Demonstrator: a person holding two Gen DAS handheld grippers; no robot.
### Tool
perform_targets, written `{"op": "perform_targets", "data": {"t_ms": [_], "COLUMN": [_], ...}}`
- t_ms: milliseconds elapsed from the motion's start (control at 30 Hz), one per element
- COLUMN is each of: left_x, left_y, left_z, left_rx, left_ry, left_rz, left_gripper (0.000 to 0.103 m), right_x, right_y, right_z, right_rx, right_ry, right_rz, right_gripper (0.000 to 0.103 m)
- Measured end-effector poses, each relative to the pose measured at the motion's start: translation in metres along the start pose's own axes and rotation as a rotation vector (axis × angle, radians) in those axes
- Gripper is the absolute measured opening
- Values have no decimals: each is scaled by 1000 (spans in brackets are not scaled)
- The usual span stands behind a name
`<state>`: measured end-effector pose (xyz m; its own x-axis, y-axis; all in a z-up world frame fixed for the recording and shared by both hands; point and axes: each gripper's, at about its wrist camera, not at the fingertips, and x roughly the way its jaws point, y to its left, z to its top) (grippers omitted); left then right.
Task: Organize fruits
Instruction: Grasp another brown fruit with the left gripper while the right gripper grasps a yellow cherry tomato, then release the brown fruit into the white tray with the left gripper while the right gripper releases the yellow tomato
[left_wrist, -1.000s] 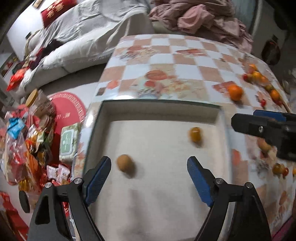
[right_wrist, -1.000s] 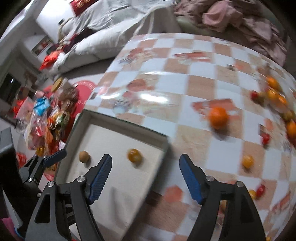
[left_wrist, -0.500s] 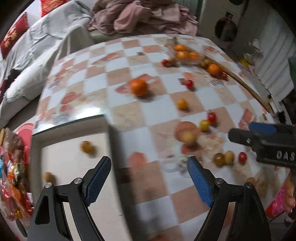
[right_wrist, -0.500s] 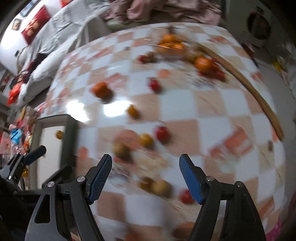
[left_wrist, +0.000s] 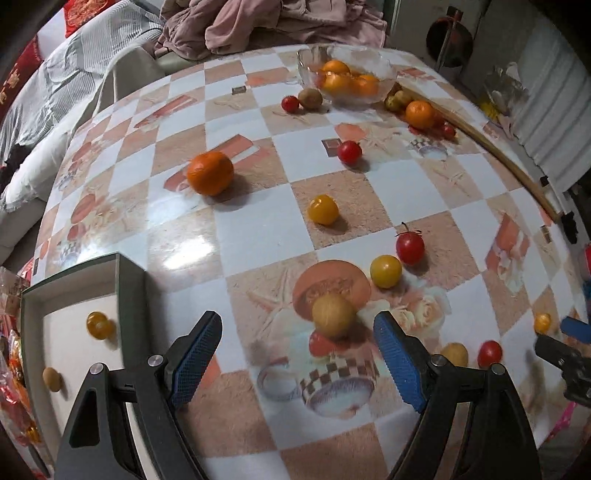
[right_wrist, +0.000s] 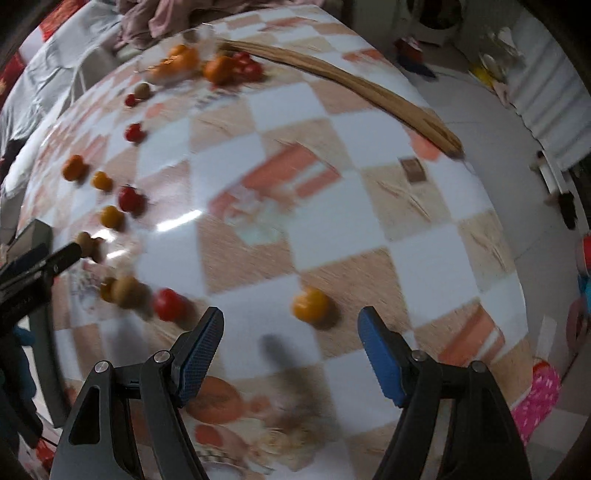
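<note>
My left gripper (left_wrist: 297, 354) is open and empty above the checkered table, with a tan round fruit (left_wrist: 333, 315) just ahead between its fingers. Yellow tomatoes (left_wrist: 385, 270), red tomatoes (left_wrist: 410, 248) and an orange (left_wrist: 209, 172) lie scattered beyond. A grey tray (left_wrist: 129, 295) at the left holds two small fruits (left_wrist: 98, 325). My right gripper (right_wrist: 290, 343) is open and empty, with a yellow tomato (right_wrist: 311, 305) just ahead of it. A red tomato (right_wrist: 169, 304) and a tan fruit (right_wrist: 127, 291) lie to its left.
A glass bowl (left_wrist: 384, 72) of oranges stands at the far side with fruit around it. A wooden stick (right_wrist: 354, 79) lies along the table's right edge. A sofa with pink clothes (left_wrist: 273, 22) is behind. Snack bags (left_wrist: 11, 369) lie on the floor at left.
Both grippers swung right, away from the tray and over the scattered fruit. The tray went from filling the left view to its left edge. Both stayed open.
</note>
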<state>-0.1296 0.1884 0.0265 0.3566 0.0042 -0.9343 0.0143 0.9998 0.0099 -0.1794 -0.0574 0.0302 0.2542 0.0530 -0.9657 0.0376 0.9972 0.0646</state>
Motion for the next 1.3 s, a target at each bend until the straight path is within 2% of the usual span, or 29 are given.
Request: {"op": "perform_targets", "data": {"t_ms": [267, 367, 567, 667, 733, 867, 900, 933, 1033, 1067, 1133, 1300], "left_x": [13, 17, 21, 20, 19, 17, 16, 16, 14, 14, 12, 2], "left_y": [-9, -12, -13, -14, -14, -20, -21, -22, -23, -22, -19, -11], "left_z": [5, 6, 8, 8, 8, 8, 8, 8, 8, 7, 7, 5], "left_rx": [-4, -5, -37, -48, -60, -54, -55, -52, -47, -48, -59, -84], "left_ry": [22, 33, 40, 43, 46, 51, 52, 52, 58, 60, 66, 59], "left_rz": [37, 57, 54, 61, 38, 18, 8, 10, -4, -11, -34, -61], "left_gripper": [85, 85, 85, 83, 70, 57, 50, 42, 27, 27, 28, 28], "right_x": [11, 15, 21, 20, 20, 20, 20, 19, 18, 18, 17, 9], "right_y": [-9, -2, 10, 11, 13, 18, 19, 20, 18, 16, 5, -3], "right_z": [-3, -2, 0, -1, -1, -3, -3, -4, -5, -4, -2, -1], "right_rx": [3, -17, -83, -87, -96, -102, -101, -104, -100, -85, -39, -4], "right_ry": [-9, -15, -31, -33, -33, -36, -35, -35, -38, -36, -25, -22], "right_rz": [9, 0, -56, -58, -58, -53, -50, -45, -56, -51, 5, 59], "right_gripper": [78, 74, 72, 66, 62, 55, 52, 44, 26, 22, 23, 23]}}
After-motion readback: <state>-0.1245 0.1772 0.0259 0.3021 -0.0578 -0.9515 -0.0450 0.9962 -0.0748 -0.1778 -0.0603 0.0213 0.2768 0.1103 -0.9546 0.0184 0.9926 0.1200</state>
